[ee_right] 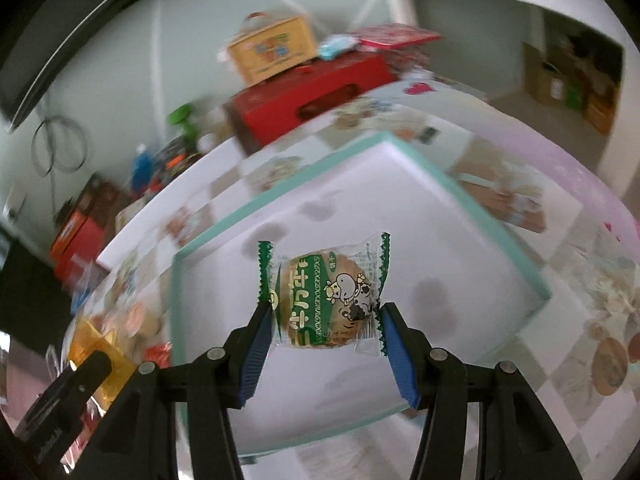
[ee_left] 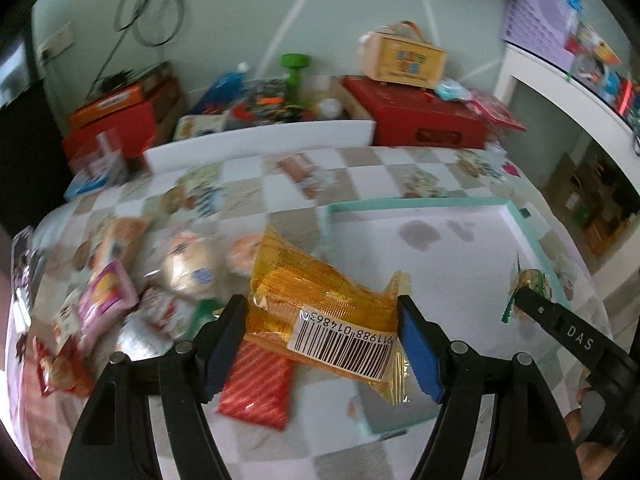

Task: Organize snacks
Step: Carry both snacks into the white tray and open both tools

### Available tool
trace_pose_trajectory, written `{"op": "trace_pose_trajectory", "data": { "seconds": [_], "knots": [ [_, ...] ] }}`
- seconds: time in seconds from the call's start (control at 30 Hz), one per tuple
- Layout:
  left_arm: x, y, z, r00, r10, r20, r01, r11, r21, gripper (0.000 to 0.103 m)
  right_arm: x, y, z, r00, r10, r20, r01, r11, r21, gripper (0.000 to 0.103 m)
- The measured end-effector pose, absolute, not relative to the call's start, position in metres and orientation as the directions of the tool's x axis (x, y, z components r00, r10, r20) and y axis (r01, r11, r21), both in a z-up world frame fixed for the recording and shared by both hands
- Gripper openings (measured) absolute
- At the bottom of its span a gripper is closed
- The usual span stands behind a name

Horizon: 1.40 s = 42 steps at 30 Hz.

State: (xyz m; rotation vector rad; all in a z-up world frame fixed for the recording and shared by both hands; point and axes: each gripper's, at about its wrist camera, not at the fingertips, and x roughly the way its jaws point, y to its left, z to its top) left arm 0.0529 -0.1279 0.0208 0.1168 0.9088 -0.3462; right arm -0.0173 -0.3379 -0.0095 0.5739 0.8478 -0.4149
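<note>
Left wrist view: blue pads (ee_left: 418, 346) of left gripper (ee_left: 320, 340) clamped on orange snack packet (ee_left: 320, 300), barcode facing cam, packet lifted w/ its tip just over the near-left corner of the teal-rimmed box (ee_left: 532, 240). Under it at 7 o'clock, red striped packet (ee_left: 256, 384) flat on checked cloth (ee_left: 360, 168). From 8 to 10 o'clock, loose pile of snacks (ee_left: 132, 284) on the cloth, blurred, approx a dozen, not sorted. At 3 o'clock, right gripper (ee_left: 524, 296) reaching in w/ a green-edged packet over the box. Box floor white, a few grey smudges, no snack lying in it as far as seen. Right wrist view: right gripper (ee_right: 324, 328) closed on cow-print biscuit packet (ee_right: 324, 296), held above box middle, not yet let go. Teal rim (ee_right: 480, 216) running from 9 to 3 o'clock. Left gripper tip and orange packet (ee_right: 96, 344) at 8 o'clock. Judgement: task barely begun; first two packets about to go in, whole pile left.
</note>
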Motion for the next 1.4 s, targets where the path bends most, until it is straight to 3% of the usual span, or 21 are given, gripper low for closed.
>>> {"op": "trace_pose_trajectory", "data": {
  "seconds": [0.4,0.53,0.63,0.9,1.0,1.27,1.37,1.4],
  "knots": [
    [0.058,-0.193,-0.010,0.537,-0.282,-0.795,0.457,0.890,-0.007,0.076,-0.032,-0.393,-0.033,0.558,-0.171,-0.812,0.682,0.651,0.332,0.057],
    [0.059,-0.194,-0.013,0.518,-0.291,-0.805,0.461,0.887,-0.025,0.078,-0.032,-0.395,-0.035,0.554,-0.169,-0.815,0.684,0.651,0.330,0.057],
    [0.059,-0.189,-0.009,0.527,-0.291,-0.799,0.452,0.892,-0.027,0.085,-0.032,-0.395,-0.035,0.551,-0.169,-0.817,0.684,0.653,0.326,0.057],
    [0.061,-0.166,0.007,0.551,-0.278,-0.787,0.398,0.916,-0.044,0.086,-0.028,-0.390,-0.033,0.553,-0.172,-0.815,0.671,0.671,0.314,0.060],
    [0.066,-0.149,0.010,0.576,-0.247,-0.779,0.334,0.941,-0.051,0.099,-0.027,-0.388,-0.031,0.569,-0.172,-0.804,0.660,0.679,0.321,0.069],
    [0.073,-0.121,0.007,0.592,-0.197,-0.781,0.236,0.970,-0.065,0.101,-0.019,-0.374,-0.024,0.599,-0.159,-0.785,0.609,0.727,0.317,0.084],
    [0.075,-0.115,0.008,0.609,-0.171,-0.774,0.207,0.977,-0.053,0.101,-0.015,-0.368,-0.020,0.614,-0.157,-0.774,0.586,0.748,0.312,0.103],
    [0.075,-0.112,0.008,0.613,-0.164,-0.773,0.198,0.979,-0.051,0.101,-0.013,-0.366,-0.019,0.619,-0.156,-0.770,0.577,0.754,0.312,0.103]
  ]
}}
